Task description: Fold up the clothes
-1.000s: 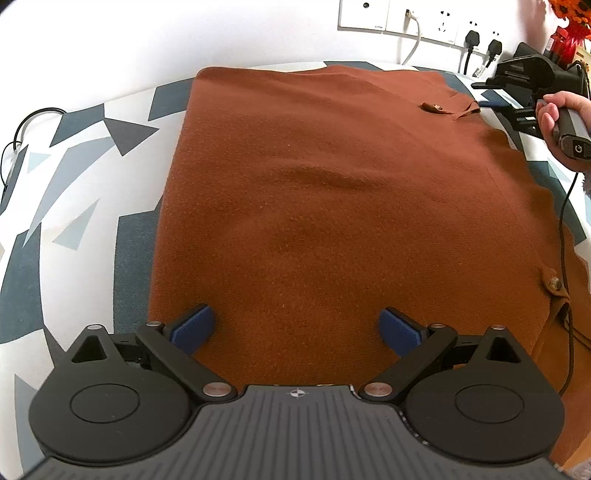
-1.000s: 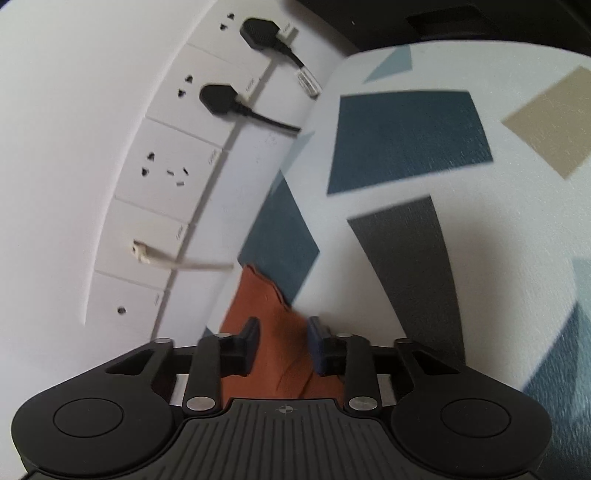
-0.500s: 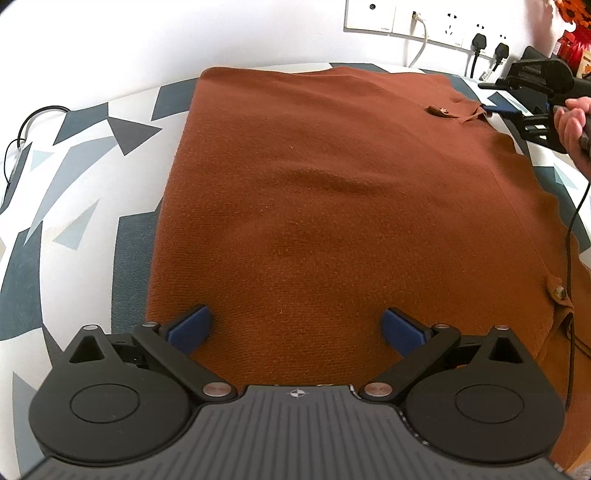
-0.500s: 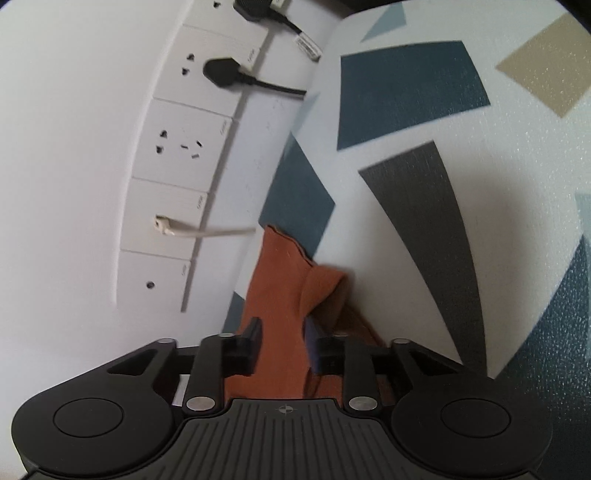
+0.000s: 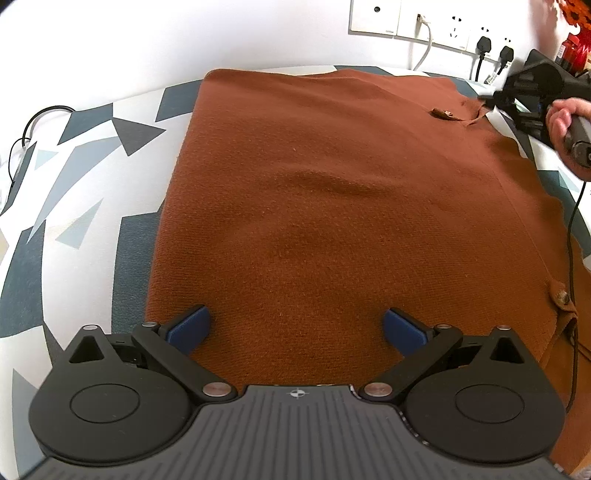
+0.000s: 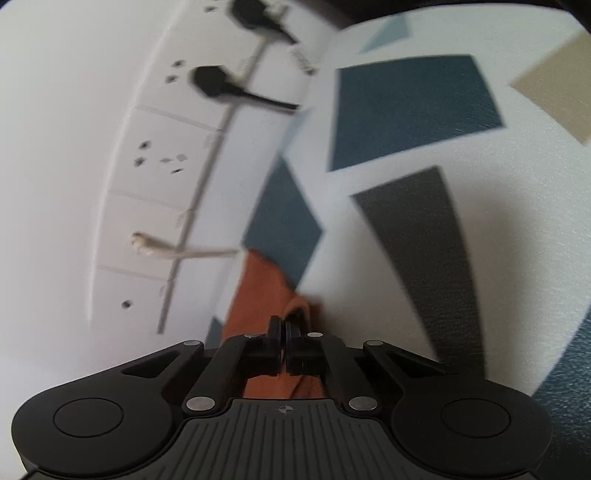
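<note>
Left gripper [image 5: 295,328]: jaws spread wide, blue pads [image 5: 188,328] well apart at the bottom of the left wrist frame, gripping nothing; both pads sit over the near edge of the rust-brown garment [image 5: 332,206]. Right gripper [image 6: 283,341]: jaws drawn together at lower centre of the right wrist frame, with a fold of the same garment [image 6: 264,286] pinched between the pads; the cloth bunches up just above the fingertips and shows again beneath the linkage. In the left wrist view the right gripper [image 5: 517,98] appears at the upper right edge, held by a hand [image 5: 565,118], meeting the garment's far right corner. The garment lies spread flat across the middle of that frame, reaching from the bottom jaws to the upper centre, one button tab [image 5: 443,113] near the upper right corner and another [image 5: 561,297] at the right edge. It rests on a white cover with blue and grey geometric patches [image 5: 92,177], visible at left. A row of wall sockets [image 5: 436,22] runs along the top right, with a white cable [image 5: 424,51] and two black plugs [image 5: 495,50] inserted. The right wrist view is motion-blurred; sockets [image 6: 166,166] occupy its left side, patterned cover [image 6: 424,118] its right.
</note>
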The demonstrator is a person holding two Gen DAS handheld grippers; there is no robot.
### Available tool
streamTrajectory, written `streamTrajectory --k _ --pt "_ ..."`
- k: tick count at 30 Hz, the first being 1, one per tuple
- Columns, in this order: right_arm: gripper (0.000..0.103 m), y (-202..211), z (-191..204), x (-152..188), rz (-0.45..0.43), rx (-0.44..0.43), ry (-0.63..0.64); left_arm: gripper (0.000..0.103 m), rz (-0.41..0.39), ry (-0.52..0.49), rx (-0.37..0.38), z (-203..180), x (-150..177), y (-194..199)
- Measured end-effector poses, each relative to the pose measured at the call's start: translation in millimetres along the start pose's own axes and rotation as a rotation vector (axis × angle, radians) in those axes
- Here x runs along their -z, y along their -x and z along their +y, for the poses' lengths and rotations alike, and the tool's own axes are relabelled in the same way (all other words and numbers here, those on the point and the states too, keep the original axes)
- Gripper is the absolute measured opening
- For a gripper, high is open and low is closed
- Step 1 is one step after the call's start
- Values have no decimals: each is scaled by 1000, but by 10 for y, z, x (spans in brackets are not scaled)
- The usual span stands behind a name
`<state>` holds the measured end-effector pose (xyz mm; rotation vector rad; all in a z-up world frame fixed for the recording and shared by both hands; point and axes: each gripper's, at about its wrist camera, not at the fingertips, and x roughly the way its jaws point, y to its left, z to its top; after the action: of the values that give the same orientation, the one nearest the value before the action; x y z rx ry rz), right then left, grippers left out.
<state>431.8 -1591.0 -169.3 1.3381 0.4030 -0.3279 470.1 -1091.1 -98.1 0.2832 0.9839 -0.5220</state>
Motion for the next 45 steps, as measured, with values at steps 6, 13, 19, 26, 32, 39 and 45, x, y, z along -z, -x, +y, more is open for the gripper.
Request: streamTrajectory --k 6,13,19,26,32,39,45 --pt "1 257 153 -57 -72 -127 90 103 -7 3 -4 1 1 -8" --pt "2 81 -78 -72 1 98 166 103 -5 1 -4 9 -10 -21" --pt "2 265 245 -50 -34 75 297 103 -7 2 -6 -7 -6 -20" --pt "41 295 148 14 -10 132 242 97 -8 29 14 83 -22 78" --pt "66 854 247 327 -101 114 278 93 -104 167 15 608 93 563" --pt "70 1955 17 778 -184 103 244 89 -49 347 145 1255 633 881" --pt "72 2697 -171 1466 -171 157 308 71 30 378 301 1285 1031 832"
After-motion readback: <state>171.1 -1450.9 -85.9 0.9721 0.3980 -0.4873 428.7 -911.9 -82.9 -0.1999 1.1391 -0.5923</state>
